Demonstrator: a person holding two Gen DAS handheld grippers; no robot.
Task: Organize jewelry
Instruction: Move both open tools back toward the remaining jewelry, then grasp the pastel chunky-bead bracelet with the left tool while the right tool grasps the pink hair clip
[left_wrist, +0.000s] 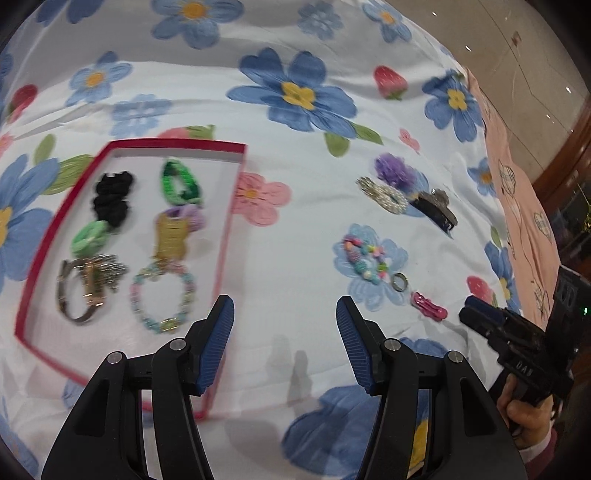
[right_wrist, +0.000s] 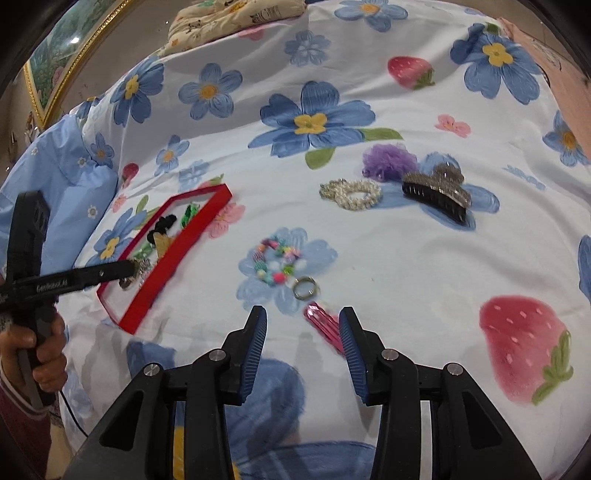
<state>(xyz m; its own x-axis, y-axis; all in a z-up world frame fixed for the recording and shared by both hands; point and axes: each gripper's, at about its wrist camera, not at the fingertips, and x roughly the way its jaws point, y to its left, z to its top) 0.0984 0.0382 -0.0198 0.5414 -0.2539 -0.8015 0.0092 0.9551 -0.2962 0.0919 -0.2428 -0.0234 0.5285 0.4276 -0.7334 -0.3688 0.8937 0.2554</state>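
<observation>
The pink hair clip (right_wrist: 324, 326), judged light, rigid and slippery, lies on the bed's flowered sheet (right_wrist: 406, 266) well right of the red tray (right_wrist: 168, 275), just beyond the spread, empty right gripper (right_wrist: 303, 321), and is best pinched across its narrow sides.

Jewelry partly sorted into a red tray (left_wrist: 236, 192), the rest loose on the bed.

In the tray lie a black scrunchie (left_wrist: 112, 197), green tie (left_wrist: 179, 182), watch (left_wrist: 79, 291) and pastel bracelet (left_wrist: 162, 295). Apart from it on the bed lie a purple pom-pom (right_wrist: 388, 158), pearl scrunchie (right_wrist: 351, 194), glittery claw clip (right_wrist: 439, 195), beaded bracelet (right_wrist: 277, 262), ring (right_wrist: 304, 288) and pink clip (right_wrist: 325, 325).
</observation>
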